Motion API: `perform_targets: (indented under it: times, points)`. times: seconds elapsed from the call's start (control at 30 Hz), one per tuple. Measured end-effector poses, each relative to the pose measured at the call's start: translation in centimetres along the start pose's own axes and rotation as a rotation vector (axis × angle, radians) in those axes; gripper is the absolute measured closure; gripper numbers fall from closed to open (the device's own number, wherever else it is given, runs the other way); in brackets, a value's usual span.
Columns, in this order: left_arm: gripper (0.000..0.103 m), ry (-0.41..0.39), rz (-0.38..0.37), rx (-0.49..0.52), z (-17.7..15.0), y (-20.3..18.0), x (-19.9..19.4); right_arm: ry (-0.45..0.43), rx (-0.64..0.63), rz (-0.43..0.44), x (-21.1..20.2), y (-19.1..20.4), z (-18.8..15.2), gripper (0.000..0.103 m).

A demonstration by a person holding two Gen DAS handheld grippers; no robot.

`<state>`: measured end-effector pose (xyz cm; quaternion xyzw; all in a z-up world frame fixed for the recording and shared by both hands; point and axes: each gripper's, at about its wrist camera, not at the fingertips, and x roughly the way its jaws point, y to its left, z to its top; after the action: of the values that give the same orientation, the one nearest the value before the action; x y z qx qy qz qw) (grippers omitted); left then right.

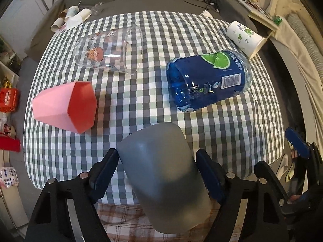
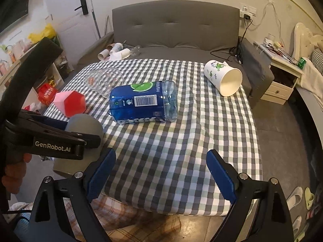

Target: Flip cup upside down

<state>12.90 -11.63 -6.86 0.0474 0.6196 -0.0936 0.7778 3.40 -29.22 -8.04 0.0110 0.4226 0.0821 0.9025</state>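
My left gripper (image 1: 157,157) is shut on a grey cup (image 1: 161,173), holding it by its sides above the near edge of the checkered cloth (image 1: 141,109), closed base pointing away and mouth toward the camera. In the right wrist view the grey cup (image 2: 84,127) shows at the left, held by the left gripper. My right gripper (image 2: 161,161) is open and empty over the near part of the cloth (image 2: 181,141).
Lying on their sides on the cloth are a pink cup (image 1: 66,106), a clear glass (image 1: 109,50), a blue-labelled plastic jar (image 1: 208,78) and a white paper cup (image 1: 244,38). A grey headboard (image 2: 175,22) stands behind and a white nightstand (image 2: 280,80) at the right.
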Motion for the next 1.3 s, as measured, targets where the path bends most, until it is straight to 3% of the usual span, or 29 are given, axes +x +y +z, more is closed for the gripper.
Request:
perform_targets:
  times: [0.2,0.33,0.67,1.0,1.3]
  points:
    - [0.024,-0.061,-0.008,0.016,0.1,-0.2,-1.9,-0.017,0.001,-0.002,-0.4,0.3,0.1,0.012]
    - [0.026,-0.18,0.017,0.034,0.4,-0.3,-4.2,-0.031,0.013,-0.004,-0.8,0.1,0.2,0.012]
    - [0.027,-0.389,0.157,0.057,0.6,0.4,-4.3,-0.016,0.005,0.001,-0.5,0.6,-0.1,0.012]
    - [0.027,-0.442,0.203,0.133,0.1,-0.7,-3.6,0.003,0.02,-0.01,0.4,0.2,0.0,0.012]
    - [0.027,-0.452,0.169,0.143,-1.2,-0.8,-3.8,0.009,0.02,-0.016,0.4,0.3,-0.1,0.012]
